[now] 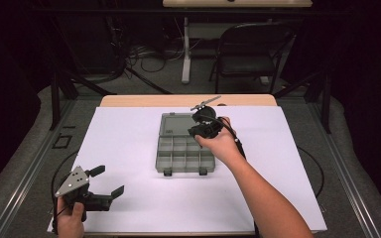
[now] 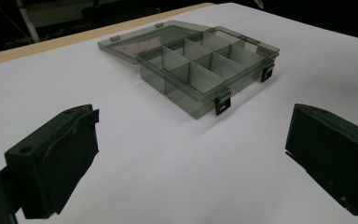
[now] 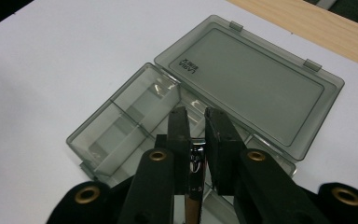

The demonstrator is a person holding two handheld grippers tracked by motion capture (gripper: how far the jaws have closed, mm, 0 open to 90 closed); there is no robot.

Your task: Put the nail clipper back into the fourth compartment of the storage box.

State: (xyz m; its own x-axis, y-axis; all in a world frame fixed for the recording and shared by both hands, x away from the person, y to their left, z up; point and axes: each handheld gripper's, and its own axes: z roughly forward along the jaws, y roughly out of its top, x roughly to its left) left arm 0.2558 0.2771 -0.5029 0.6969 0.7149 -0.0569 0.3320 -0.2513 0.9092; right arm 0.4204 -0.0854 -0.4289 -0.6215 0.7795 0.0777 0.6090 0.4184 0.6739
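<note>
1. Overhead, the high view has the right gripper poised over the far right part of an open compartment box at mid-counter, its lid laid flat behind it. The left gripper rests near the front left corner, well apart from the box.
2. Along the left gripper view, the jaws stand released with nothing between them; the box lies ahead, its 2 latches facing the camera, compartments apparently bare.
3. Down the right gripper view, the jaws are clenched on a small shiny item, too hidden to name. Judged from this, the step is placing it; next comes lowering into 1 compartment and letting go.
4. White sheet covers the wooden counter; a folding chair and cables sit in the dim room beyond.
</note>
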